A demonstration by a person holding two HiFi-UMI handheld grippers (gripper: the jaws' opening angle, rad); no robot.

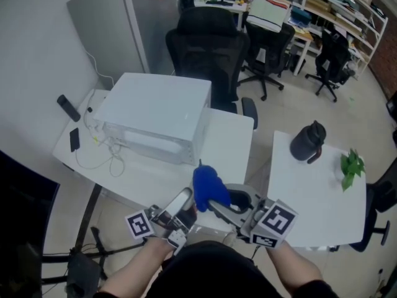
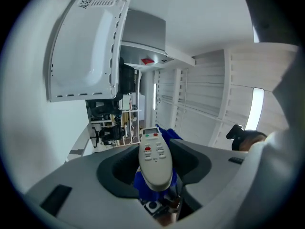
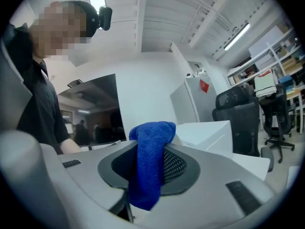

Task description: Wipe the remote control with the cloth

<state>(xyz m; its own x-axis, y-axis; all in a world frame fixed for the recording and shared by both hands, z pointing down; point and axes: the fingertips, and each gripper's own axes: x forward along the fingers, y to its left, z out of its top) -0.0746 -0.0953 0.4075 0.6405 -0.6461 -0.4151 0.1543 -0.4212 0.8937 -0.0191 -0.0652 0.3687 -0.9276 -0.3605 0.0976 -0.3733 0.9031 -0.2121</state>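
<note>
Left gripper (image 2: pixel 155 168) clamped on remote control (image 2: pixel 153 151), held at its lower end, buttons up. Right gripper (image 3: pixel 151 171) pinches blue cloth (image 3: pixel 150 144), draped between jaws. Remote probably rigid, light, slick: grip its sides. Cloth soft, limp.

White box-shaped appliance (image 1: pixel 158 113) standing on a white table (image 1: pixel 229 141). A white cable (image 1: pixel 105 160) trails from its left side across the tabletop. Near the table's left edge lie a black handset (image 1: pixel 68 107) and a small dark flat device (image 1: pixel 74 139), apart from each other. Behind the table stands a black office chair (image 1: pixel 208 48). A second white table (image 1: pixel 310 210), at right, bears a black jug (image 1: pixel 308 141) and, near it, a green leafy sprig (image 1: pixel 352 165).
</note>
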